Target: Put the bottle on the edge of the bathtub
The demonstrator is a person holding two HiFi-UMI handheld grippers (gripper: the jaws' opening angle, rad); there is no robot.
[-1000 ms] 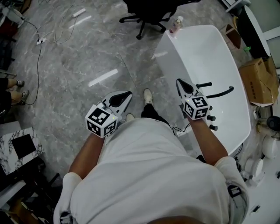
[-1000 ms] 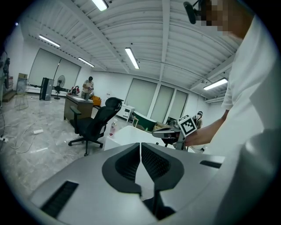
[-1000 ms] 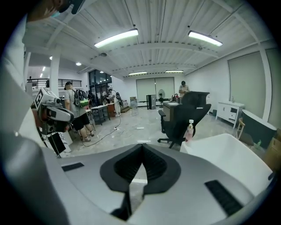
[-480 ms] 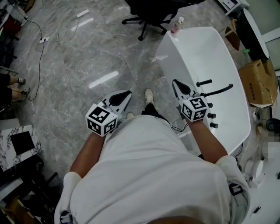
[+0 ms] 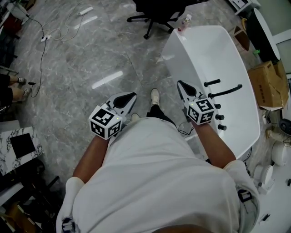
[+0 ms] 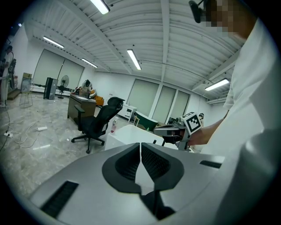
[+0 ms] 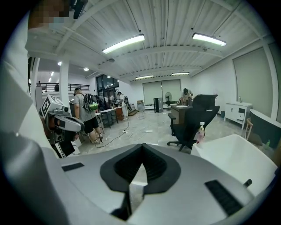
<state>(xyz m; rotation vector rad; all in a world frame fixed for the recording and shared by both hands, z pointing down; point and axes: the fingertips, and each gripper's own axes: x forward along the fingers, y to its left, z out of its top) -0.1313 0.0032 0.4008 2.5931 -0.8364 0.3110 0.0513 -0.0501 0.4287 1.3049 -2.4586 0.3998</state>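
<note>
Honestly, barely any change over the last second. Nudged the right gripper (image 5: 181, 85) a little leftward in the head view, alongside the bathtub (image 5: 170, 45), and shifted the left gripper (image 5: 132, 96) only slightly over the grey floor. Keeping both sets of jaws pressed together, with nothing pinched in either.

Spotted the bottle (image 5: 184, 21) already standing upright on the tub's far rim, right by the black office chair (image 5: 152, 13) and well apart from both grippers. Reads like job done, or just wandering about, rather than a carry in progress.

Hard to judge how securely that bottle sits: tiny, nearly clipped by the top of the head view, with its base lost against all the white. Can't see the near end of the tub either, buried under the white shirt. Also cut off at the right: boxes and clutter past the black tap (image 5: 226, 93).
</note>
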